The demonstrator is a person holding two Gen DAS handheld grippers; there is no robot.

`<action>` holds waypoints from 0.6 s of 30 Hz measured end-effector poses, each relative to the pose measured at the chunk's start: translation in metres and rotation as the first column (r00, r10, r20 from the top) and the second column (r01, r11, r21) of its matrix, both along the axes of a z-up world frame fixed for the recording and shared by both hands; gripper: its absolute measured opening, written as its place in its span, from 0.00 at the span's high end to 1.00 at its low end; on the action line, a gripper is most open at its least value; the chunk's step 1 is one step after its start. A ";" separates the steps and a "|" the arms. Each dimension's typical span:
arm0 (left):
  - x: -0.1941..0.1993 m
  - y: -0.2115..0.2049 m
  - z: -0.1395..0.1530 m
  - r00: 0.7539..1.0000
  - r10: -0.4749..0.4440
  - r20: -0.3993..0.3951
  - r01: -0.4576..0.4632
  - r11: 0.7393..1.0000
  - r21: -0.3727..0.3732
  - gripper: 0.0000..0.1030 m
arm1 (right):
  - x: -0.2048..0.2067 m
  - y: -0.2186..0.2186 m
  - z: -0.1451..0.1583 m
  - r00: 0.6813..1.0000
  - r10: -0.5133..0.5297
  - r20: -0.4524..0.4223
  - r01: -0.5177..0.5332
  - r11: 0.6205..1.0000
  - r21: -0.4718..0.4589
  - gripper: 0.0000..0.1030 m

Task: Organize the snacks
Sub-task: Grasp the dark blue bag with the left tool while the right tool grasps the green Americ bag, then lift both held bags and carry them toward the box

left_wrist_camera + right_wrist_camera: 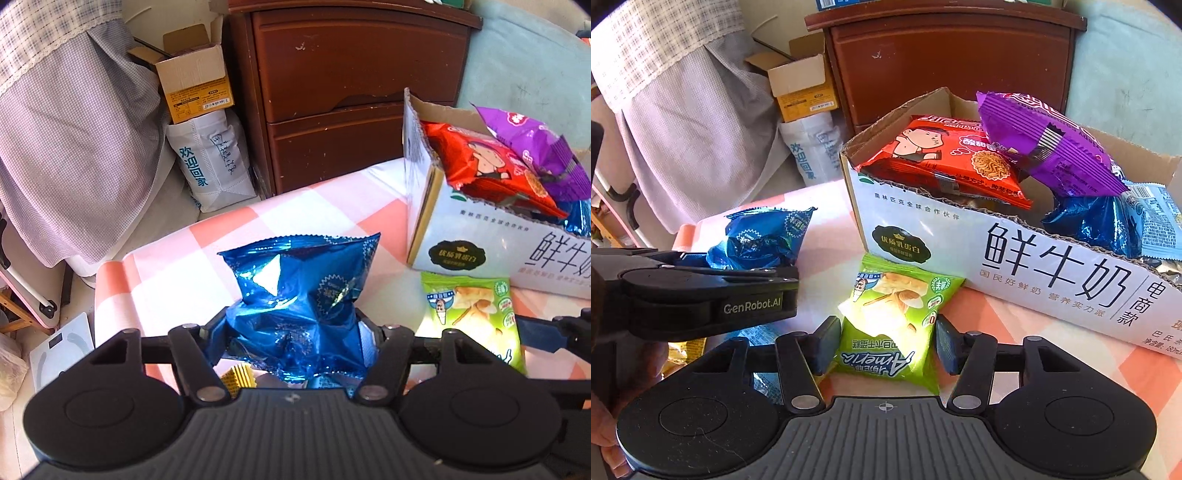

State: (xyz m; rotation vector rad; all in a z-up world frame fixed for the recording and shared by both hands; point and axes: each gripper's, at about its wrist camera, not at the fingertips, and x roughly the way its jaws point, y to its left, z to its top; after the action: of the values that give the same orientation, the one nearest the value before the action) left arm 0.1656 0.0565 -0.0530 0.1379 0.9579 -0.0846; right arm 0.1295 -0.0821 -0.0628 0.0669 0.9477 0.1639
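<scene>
Our left gripper [295, 332] squeezes the blue bag [306, 295] and holds it up over the checked cloth [177, 243]. Our right gripper [886, 341] has its jaws apart around the green bag [897, 325], which lies on the cloth just beside the box [960, 240] of snacks.

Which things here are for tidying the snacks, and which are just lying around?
For the job:
crinkly blue foil snack bag in left gripper
green snack packet between right gripper fingers
white milk carton box holding snacks

Lying about:
brown wooden drawers
open cardboard box
</scene>
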 end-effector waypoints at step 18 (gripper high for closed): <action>-0.065 -0.018 0.006 0.997 -0.071 -0.015 0.072 0.997 0.034 0.37 | -0.031 -0.038 0.006 0.995 0.082 -0.055 -0.084 0.995 -0.049 0.49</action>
State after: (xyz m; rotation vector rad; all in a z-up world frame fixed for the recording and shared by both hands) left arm 0.1002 0.0390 -0.0466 0.2037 0.9681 -0.1349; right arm 0.0989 -0.1196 -0.0564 -0.0151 1.0074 0.2155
